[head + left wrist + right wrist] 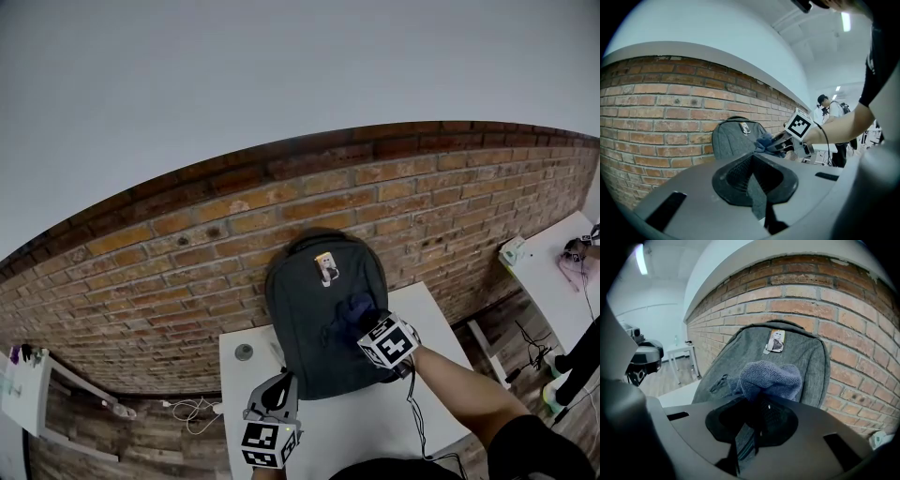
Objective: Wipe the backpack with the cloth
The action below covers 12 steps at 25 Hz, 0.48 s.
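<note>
While upright, grey backpack, blue cloth

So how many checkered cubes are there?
2. One on the left gripper, low over the table; one on the right gripper, holding the cloth at the backpack. None seem hidden.

Overhead head view, low gripper views, shared backpack

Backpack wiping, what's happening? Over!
Right tool shut on cloth, against backpack front. Left tool shut, empty, by the backpack's bottom corner. Nothing in the way.
</note>
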Tool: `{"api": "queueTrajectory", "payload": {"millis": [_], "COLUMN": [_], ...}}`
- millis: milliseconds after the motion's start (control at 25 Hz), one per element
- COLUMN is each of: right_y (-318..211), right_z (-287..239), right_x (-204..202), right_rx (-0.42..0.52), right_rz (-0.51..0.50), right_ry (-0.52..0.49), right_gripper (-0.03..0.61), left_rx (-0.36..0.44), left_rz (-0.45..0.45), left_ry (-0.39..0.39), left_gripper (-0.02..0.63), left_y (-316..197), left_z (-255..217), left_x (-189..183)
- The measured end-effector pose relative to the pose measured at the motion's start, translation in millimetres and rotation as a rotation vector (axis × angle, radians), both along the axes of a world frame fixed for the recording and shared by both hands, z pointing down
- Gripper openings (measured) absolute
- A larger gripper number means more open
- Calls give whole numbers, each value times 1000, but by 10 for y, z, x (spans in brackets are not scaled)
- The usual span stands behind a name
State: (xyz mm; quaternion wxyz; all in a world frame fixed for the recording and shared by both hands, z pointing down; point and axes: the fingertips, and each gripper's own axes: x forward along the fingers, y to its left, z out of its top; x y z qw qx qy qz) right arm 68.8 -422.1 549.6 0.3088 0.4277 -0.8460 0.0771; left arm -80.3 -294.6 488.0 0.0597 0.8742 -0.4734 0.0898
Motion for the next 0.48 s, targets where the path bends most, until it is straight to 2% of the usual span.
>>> {"api": "queueTrajectory", "payload": {"millis": [480], "right_y": [579], "right_z": [330], "right_x": [128], "right_rx": [-50], "right_rz": [42], "right_ry": [-107], "right_gripper": [48], "left_rx": [-9], "left_rz": [16], "left_ry": [0], "left_gripper": [-11], "left_y": [-3], "left_z": [27], "left_x": [70]}}
